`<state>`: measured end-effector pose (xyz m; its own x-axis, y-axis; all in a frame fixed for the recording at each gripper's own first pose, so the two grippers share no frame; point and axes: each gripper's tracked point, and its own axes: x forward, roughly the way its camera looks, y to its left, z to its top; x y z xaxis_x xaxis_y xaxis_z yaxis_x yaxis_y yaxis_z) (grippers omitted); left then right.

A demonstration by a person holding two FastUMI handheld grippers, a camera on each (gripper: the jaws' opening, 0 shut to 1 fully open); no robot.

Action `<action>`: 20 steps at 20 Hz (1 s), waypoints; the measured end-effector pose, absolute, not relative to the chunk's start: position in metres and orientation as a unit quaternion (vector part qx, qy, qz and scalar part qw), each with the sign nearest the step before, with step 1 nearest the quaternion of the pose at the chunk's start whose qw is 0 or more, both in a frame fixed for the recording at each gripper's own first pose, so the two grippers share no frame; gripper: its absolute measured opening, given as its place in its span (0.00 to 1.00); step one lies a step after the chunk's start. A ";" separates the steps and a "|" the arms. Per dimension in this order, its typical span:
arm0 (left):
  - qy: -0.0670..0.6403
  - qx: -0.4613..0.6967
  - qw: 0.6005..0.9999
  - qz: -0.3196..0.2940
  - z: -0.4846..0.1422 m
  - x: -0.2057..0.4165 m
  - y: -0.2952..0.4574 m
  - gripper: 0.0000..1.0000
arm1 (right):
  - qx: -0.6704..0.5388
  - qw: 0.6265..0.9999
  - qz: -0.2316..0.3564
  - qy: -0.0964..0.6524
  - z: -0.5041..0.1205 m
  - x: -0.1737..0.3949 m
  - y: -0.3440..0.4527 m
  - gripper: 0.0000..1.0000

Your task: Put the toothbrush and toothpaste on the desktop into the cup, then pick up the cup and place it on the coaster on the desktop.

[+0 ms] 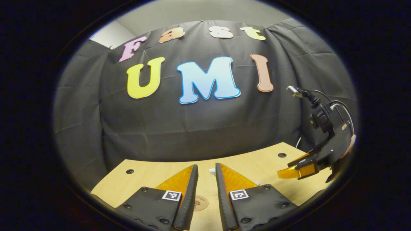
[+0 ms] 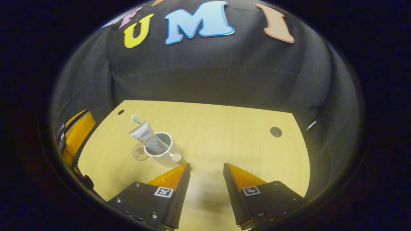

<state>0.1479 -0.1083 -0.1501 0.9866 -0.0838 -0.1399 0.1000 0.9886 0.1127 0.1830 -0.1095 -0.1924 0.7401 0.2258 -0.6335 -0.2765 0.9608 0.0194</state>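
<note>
On the desk: label lines below ran from the largest thing to the smallest.
Desk [image 2: 224, 128]: pale wood top with dark round holes; it carried everything the task needed and sat against the black cloth wall.
Right gripper [image 2: 205, 168]: it hung over bare wood, just beside the cup, fingers well apart with nothing between them; judged to be lined up for the lift. In the left gripper view it showed at the right edge [image 1: 290, 171], with part of a hand behind it, cut off by the rim.
Left gripper [image 1: 206, 170]: raised, facing the wall, fingers a narrow gap apart and holding nothing; judged to be parked out of the way. Its body showed at the left edge of the right gripper view [image 2: 75, 134].
Cup [image 2: 160, 149]: white, upright, just beside the coaster and not yet on it.
Toothpaste [image 2: 146, 136]: tube stood in the cup, leaning over the rim.
Coaster [image 2: 140, 151]: round, flat, partly hidden by the cup; also seen low between the left fingers [image 1: 201, 202].
Toothbrush [image 2: 135, 118]: only the head showed behind the tube; handle hidden, apparently in the cup.
</note>
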 end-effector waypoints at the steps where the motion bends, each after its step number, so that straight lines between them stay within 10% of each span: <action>1: 0.070 0.056 0.995 -0.041 -0.150 0.142 -0.103 0.41 | -0.058 0.928 0.146 0.337 -0.193 0.183 -0.109 0.63; 7: 0.090 0.052 0.994 -0.017 -0.157 0.117 -0.078 0.43 | -0.112 0.903 0.205 0.359 -0.198 0.193 -0.082 0.69; 20: 0.128 0.020 0.991 -0.019 -0.169 0.079 -0.061 0.98 | -0.245 0.826 0.291 0.416 -0.212 0.207 -0.055 0.82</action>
